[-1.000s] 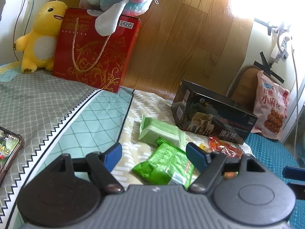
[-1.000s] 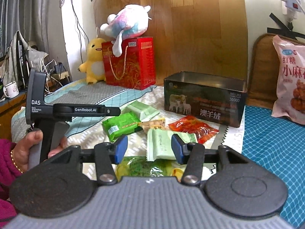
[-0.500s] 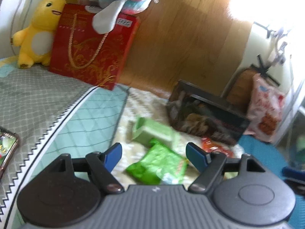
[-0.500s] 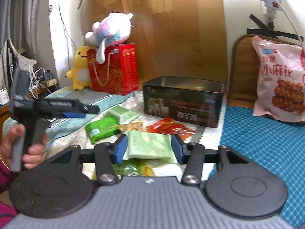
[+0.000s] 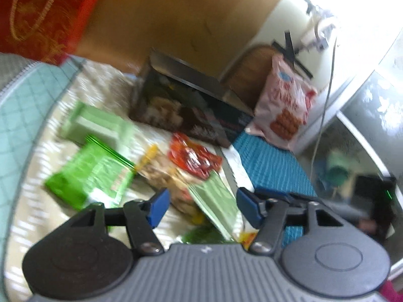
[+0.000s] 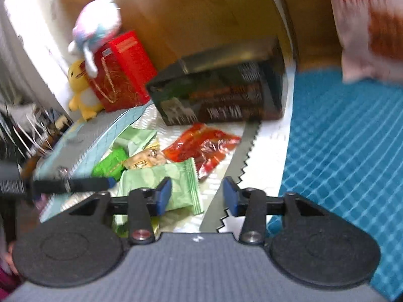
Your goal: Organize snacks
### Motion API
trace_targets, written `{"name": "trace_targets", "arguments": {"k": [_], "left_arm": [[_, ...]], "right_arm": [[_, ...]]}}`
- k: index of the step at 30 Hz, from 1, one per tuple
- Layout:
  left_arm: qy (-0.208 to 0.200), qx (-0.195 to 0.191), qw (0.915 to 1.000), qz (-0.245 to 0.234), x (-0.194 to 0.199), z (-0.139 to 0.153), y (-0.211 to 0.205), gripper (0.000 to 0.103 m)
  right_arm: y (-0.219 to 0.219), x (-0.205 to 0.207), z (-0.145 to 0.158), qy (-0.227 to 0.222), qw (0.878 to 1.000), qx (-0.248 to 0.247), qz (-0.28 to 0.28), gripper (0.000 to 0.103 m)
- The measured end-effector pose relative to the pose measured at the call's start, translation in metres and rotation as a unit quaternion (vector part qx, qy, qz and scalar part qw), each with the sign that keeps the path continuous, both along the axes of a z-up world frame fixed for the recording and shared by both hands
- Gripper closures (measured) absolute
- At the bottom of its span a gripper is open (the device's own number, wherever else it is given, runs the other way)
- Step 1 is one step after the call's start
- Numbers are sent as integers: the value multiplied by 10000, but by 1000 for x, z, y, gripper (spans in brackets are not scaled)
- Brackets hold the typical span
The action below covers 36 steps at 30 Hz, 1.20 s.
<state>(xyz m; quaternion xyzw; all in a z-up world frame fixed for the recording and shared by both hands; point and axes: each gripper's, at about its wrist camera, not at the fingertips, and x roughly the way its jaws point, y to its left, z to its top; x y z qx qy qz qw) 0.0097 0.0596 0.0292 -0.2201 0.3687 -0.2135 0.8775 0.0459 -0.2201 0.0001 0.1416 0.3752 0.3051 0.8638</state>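
Here, both tongs, left (image 5: 202, 207) and right (image 6: 197, 196), spread apart above scattered snack packets (image 6: 161, 183).

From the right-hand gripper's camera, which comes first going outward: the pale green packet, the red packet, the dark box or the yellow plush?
1. Pale green packet, at the right gripper, left finger.
2. Red packet, centre.
3. Dark box, behind it.
4. Yellow plush, far left.

On the bed (image 6: 267, 151), the snack packets (image 6: 161, 156) lie in a loose cluster before the open box (image 6: 226, 93). The gift bag (image 6: 121, 75) stands left of the box against the headboard (image 6: 201, 12), a plush toy (image 6: 98, 30) on top and another plush (image 6: 81, 90) at its left. A large snack bag (image 5: 287, 100) leans right of the box.
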Motion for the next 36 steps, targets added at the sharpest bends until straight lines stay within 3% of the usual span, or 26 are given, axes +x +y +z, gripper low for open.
{"name": "trace_targets", "arguments": {"k": [6, 9, 10, 17, 26, 28, 30, 32, 34, 36], "left_arm": [[334, 211, 9991, -182, 10, -18, -17, 63], [319, 130, 9992, -200, 11, -18, -14, 81], [294, 120, 9993, -196, 12, -16, -14, 86], [-82, 70, 9999, -111, 20, 10, -8, 86], [-930, 532, 9942, 65, 97, 65, -25, 85], [-997, 622, 9930, 145, 119, 67, -30, 84], [-988, 730, 9922, 216, 138, 64, -37, 79], [-877, 871, 9920, 264, 155, 54, -46, 69], [-749, 996, 9917, 324, 161, 46, -50, 69], [-756, 846, 9929, 356, 152, 43, -41, 69]], "right_arm": [[9, -1, -9, 277, 9971, 459, 532, 64], [10, -11, -5, 206, 9963, 486, 681, 82], [10, -14, -1, 142, 9961, 552, 678, 83], [12, -11, 37, -643, 9950, 596, 470, 84], [17, 66, 63, -1241, 9904, 556, -249, 84], [20, 79, 60, -1333, 9891, 381, -492, 79], [24, 84, 57, -1558, 9837, -36, -903, 61], [19, 80, 53, -1648, 9797, -152, -1135, 60], [3, 73, 50, -1579, 9807, 150, -1140, 61], [-7, 64, 47, -1538, 9812, 309, -1124, 61]]}}
